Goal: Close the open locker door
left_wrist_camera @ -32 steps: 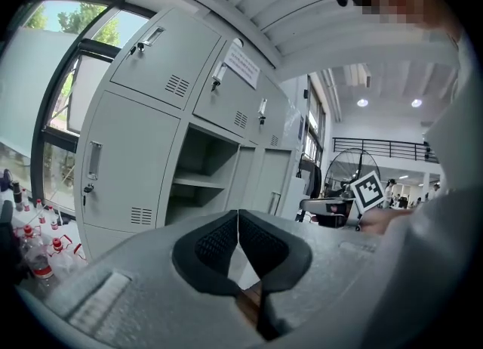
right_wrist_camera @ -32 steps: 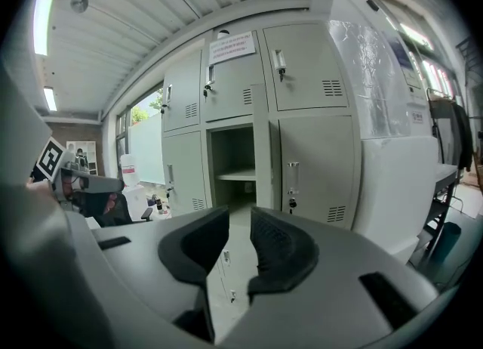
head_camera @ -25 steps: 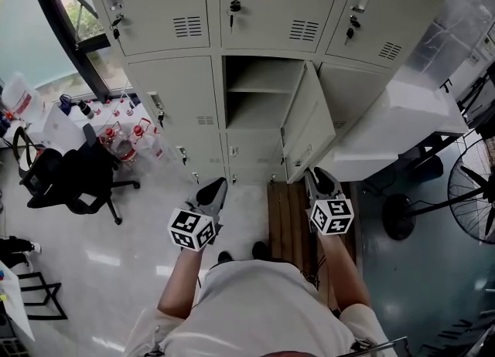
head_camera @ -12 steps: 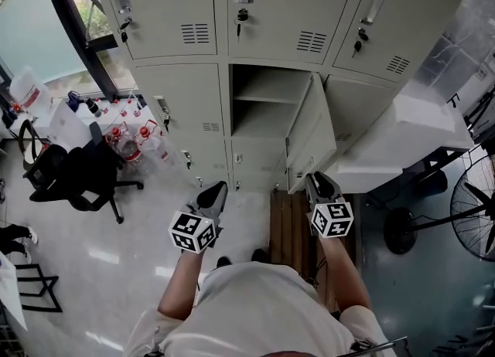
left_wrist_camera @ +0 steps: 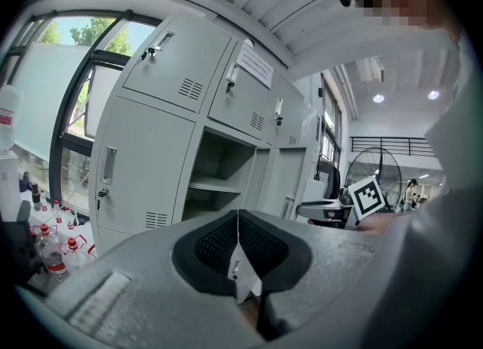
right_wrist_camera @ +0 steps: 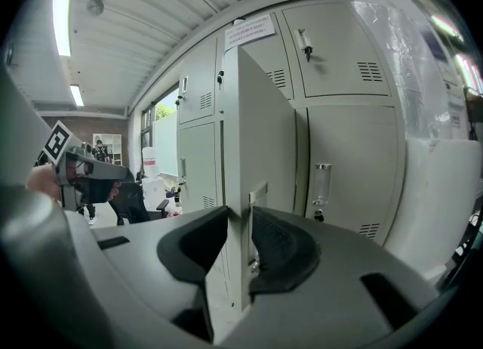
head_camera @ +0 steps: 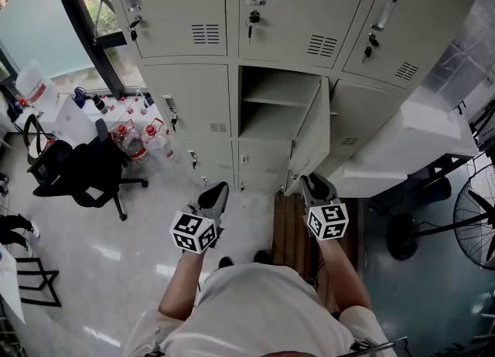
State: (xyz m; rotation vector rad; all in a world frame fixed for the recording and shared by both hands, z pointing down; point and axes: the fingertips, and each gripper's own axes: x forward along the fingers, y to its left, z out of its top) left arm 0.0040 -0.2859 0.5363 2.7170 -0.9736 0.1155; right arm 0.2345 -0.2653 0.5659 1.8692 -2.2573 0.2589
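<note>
Gripping the free edge of the pale grey sheet-metal locker door (head_camera: 309, 127), the right gripper (head_camera: 315, 187) has its jaws clenched across the panel. The right gripper view shows the door's edge (right_wrist_camera: 234, 151) standing upright between the two black pads (right_wrist_camera: 275, 245), next to the small latch plate.

The left gripper (head_camera: 214, 192) hangs to the left of the door, well apart from it. Its jaws are pressed together at the tips and carry nothing.

Location of the door: middle column of the tall grey steel locker bank (head_camera: 189, 89), hinged at the right side of the open compartment (head_camera: 267, 116). It projects toward the person.

Change noted: compared with a second ago, the door shows a narrower face in the head view and sits closer to the compartment opening. The right gripper has moved in with it. Part of this may be head movement.

Meaning for the task: the closing swing appears to be under way but not finished. The compartment and its inner shelf (head_camera: 272, 101) remain exposed. The door likely needs pushing left and away until flush with its neighbours.
</note>
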